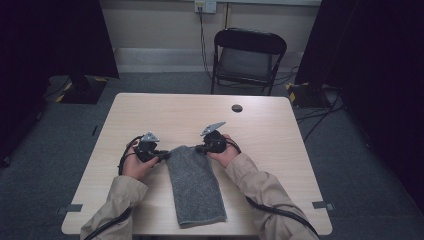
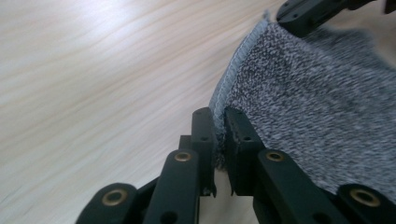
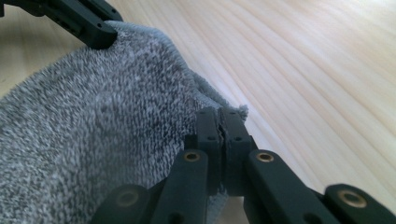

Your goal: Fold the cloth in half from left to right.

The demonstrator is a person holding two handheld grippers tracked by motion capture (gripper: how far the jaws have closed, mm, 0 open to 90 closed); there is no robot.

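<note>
Room: dim from where I sit, with grey carpet, dark curtains on both sides and a black folding chair (image 1: 248, 58) beyond the far edge of the table (image 1: 150, 112).
Surface: pale wood grain, with a small dark round spot (image 1: 237, 108) near its far edge.
Cloth: I see a grey knitted towel (image 1: 194, 186) lying flat as a long strip, running from between my two grippers toward the near edge; its far end is lifted a little off the wood.
Left gripper (image 2: 219, 122): I have it clamped on the far left corner of the towel, the stitched hem pinched between the two black jaws.
Right gripper (image 3: 219, 122): its jaws are pressed together on the far right corner, fabric bunched between them.
Hands: my left hand (image 1: 134, 165) and right hand (image 1: 225, 154) sit either side of the towel's far end, beige sleeves (image 1: 260, 187) coming in from the near edge.
</note>
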